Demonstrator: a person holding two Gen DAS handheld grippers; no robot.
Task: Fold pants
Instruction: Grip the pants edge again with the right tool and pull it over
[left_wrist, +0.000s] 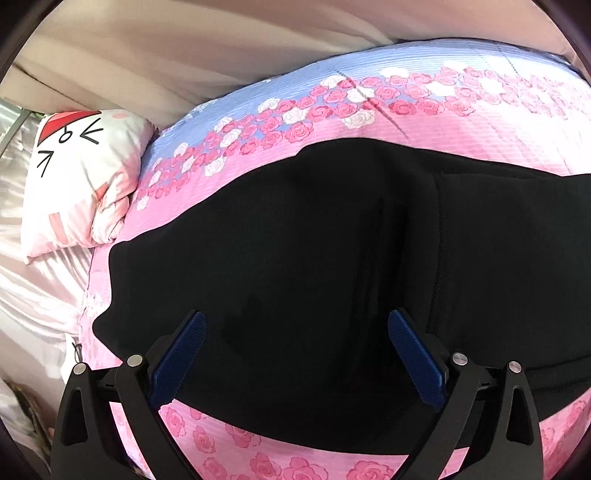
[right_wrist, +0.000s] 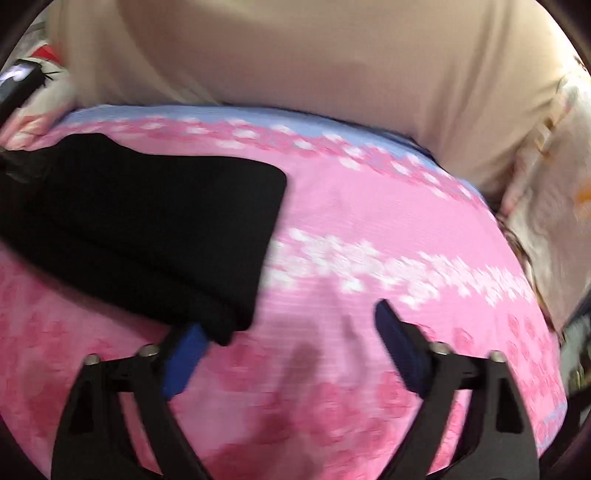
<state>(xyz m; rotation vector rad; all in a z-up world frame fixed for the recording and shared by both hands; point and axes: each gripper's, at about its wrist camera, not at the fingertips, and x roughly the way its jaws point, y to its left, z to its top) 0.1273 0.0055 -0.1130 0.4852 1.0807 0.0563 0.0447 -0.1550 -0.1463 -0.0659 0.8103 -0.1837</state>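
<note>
Black pants (left_wrist: 295, 258) lie spread on a pink rose-patterned quilt (left_wrist: 332, 110). My left gripper (left_wrist: 295, 325) is open and hovers over the near part of the pants, holding nothing. In the right wrist view the pants (right_wrist: 147, 229) lie at the left, folded into layers with a straight end edge. My right gripper (right_wrist: 288, 325) is open over bare quilt (right_wrist: 369, 221); its left finger (right_wrist: 184, 358) sits at the pants' near corner, partly hidden by the cloth. This view is blurred.
A white and pink cartoon pillow (left_wrist: 81, 177) lies left of the quilt on pale satin sheets (left_wrist: 33, 295). A beige curtain or cloth (right_wrist: 295, 55) hangs behind the bed. Light patterned bedding (right_wrist: 546, 203) lies at the right.
</note>
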